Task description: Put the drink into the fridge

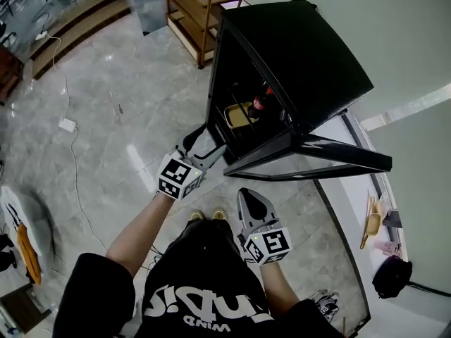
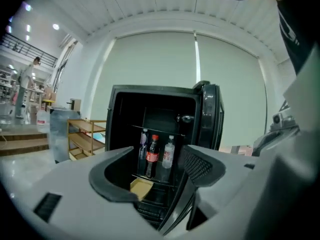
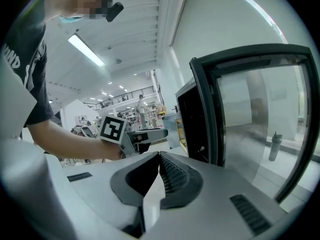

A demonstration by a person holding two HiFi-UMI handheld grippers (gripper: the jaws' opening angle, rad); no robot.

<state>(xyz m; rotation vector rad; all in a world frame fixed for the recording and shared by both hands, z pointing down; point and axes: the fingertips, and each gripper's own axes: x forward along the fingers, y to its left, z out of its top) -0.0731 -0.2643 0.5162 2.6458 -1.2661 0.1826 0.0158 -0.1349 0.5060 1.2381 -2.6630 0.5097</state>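
1. Head view: the black fridge (image 1: 303, 55) stands on a grey marble floor (image 1: 120, 97). Its glass door (image 1: 338, 153) is swung wide open toward the person. Inside the dark cabinet the drink (image 1: 261, 103), a cola bottle with a red cap, stands upright. A yellow box (image 1: 239, 115) lies just below it. The left tool (image 1: 204, 146) is held at the fridge's open front, near its lower edge. The right tool (image 1: 248, 197) hangs lower, just under the door's edge and closer to the person's body. A wooden rack (image 1: 204, 13) stands behind the fridge.

2. Left gripper view: the left tool (image 2: 158, 151) has its jaws spread wide with nothing between them. It looks straight into the open fridge (image 2: 155, 96). The drink (image 2: 152, 156) stands on the wire shelf (image 2: 157, 180), well beyond the jaws. It is the middle one of three upright bottles. A purple-labelled bottle (image 2: 144, 145) is close on its left and a clear bottle (image 2: 168, 154) close on its right. The yellow box (image 2: 141, 188) sits on the level below. The wooden rack (image 2: 85, 134) shows to the left of the fridge.

3. Right gripper view: the right tool (image 3: 159, 158) has its jaws pressed together tip to tip, gripping nothing. The door (image 3: 255, 124) fills the right side, its glass reflecting the room. Beyond the jaws, to the left, a hand holds the left tool (image 3: 150, 134), and its marker cube (image 3: 112, 129) faces the camera.
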